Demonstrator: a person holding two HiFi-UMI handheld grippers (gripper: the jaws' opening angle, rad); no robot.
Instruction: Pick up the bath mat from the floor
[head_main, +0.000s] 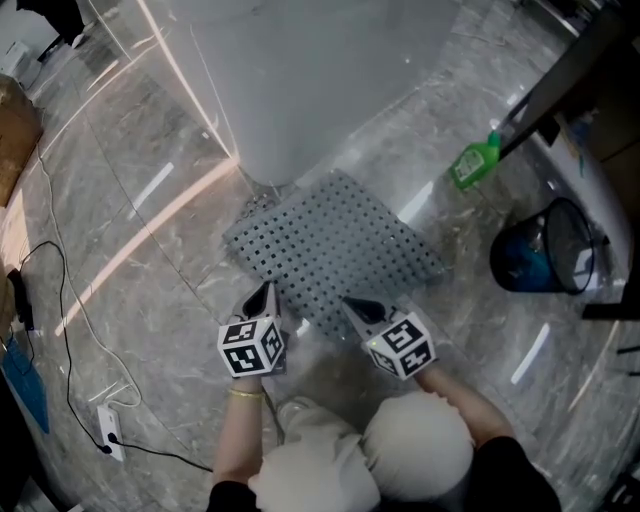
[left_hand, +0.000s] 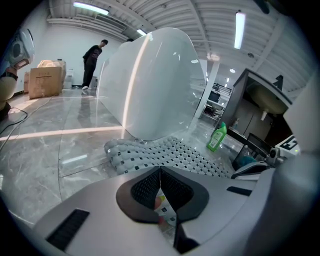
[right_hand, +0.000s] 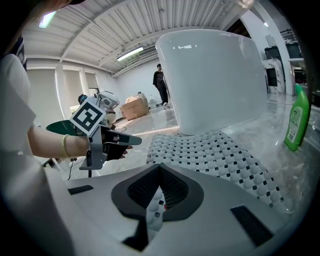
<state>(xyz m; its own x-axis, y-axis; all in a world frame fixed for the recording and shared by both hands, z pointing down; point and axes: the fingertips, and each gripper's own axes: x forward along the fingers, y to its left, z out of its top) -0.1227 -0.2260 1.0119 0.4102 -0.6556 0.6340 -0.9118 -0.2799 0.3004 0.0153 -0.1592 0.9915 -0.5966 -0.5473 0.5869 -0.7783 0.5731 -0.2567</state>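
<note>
The bath mat (head_main: 335, 245) lies spread on the floor (head_main: 150, 300) straight ahead of both your tools. Its near edge is just beyond their tips and its far side sits against the foot of the white tub (head_main: 300, 80). You hold the left tool (head_main: 268, 285) at one end of that near edge and the right tool (head_main: 348, 300) at the other. That looks like a set-up for a two-point lift, which would keep a floppy sheet from sagging in the middle. Both point down at a slant, which suits sliding under a thin edge. Each tool's jaws are closed tip to tip with nothing clamped, and only mat and floor show through the gap below the tips. You will likely have to part them before either can take the edge.

The head view alone gives you the layout. It shows how far apart the tools are along the edge, the green bottle (head_main: 472, 165) well beyond the right tool, and the dark bin (head_main: 540, 255) off to its right.

The tool views give what that view cannot. They show the jaws meeting, the mat's knobbly perforated surface, and a bunched-up fold (left_hand: 117, 152) on the mat ahead and left of the left tool. The right tool's view also catches the left tool beside it, apparently just clear of the mat, though whether it touches I cannot tell. The left tool's view also shows a person (left_hand: 93, 62) standing far beyond the tub.
</note>
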